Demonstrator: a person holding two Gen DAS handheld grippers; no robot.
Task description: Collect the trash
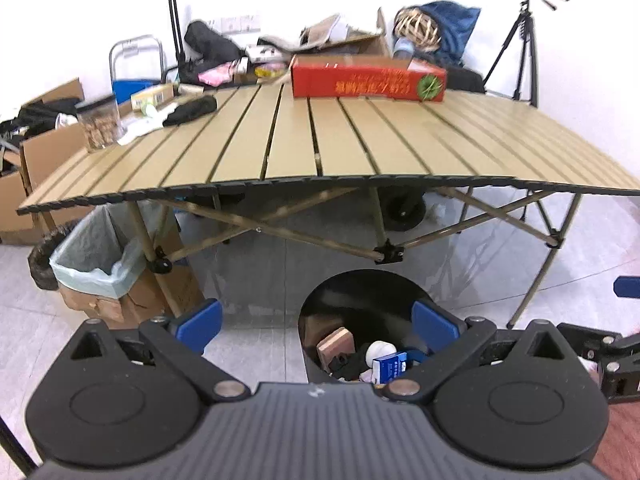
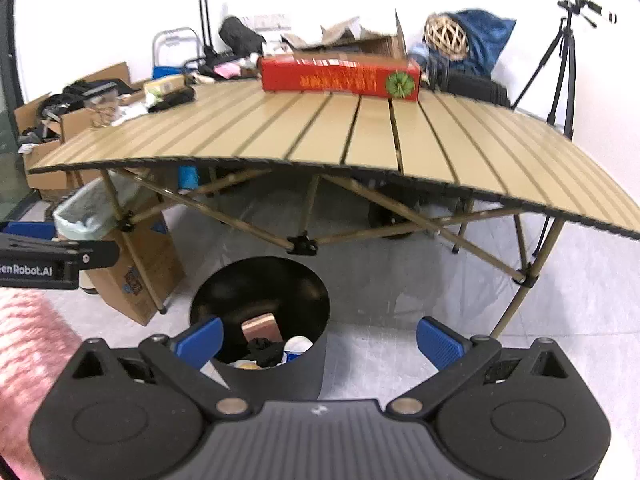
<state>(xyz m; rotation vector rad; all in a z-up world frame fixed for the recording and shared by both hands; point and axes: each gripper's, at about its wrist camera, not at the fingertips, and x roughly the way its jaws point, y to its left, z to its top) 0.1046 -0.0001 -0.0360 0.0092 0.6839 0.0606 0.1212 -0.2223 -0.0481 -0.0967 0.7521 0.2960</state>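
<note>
- The left gripper (image 1: pixel 316 326) is hanging with its jaws spread wide, gripping nothing; the right gripper (image 2: pixel 320 342) is doing the same.
- The black bin (image 2: pixel 280 376) is standing on the floor just below and ahead of both claws, already holding trash (image 1: pixel 372 358): a white ball, a small blue box, a wooden block, something black and soft.
- Those pieces are looking light; the box and block stiff, best pinched across flat sides, the ball likely rolling or crushing.
- Ahead and above, the slatted table (image 1: pixel 360 148) is looking nearly bare in the middle; a red box (image 1: pixel 368 80) and a jar (image 1: pixel 100 124) are sitting at its far side.
- The table's near edge is overhanging toward the claws, its crossed legs crowding beyond the bin; open floor is lying to the right.
</note>
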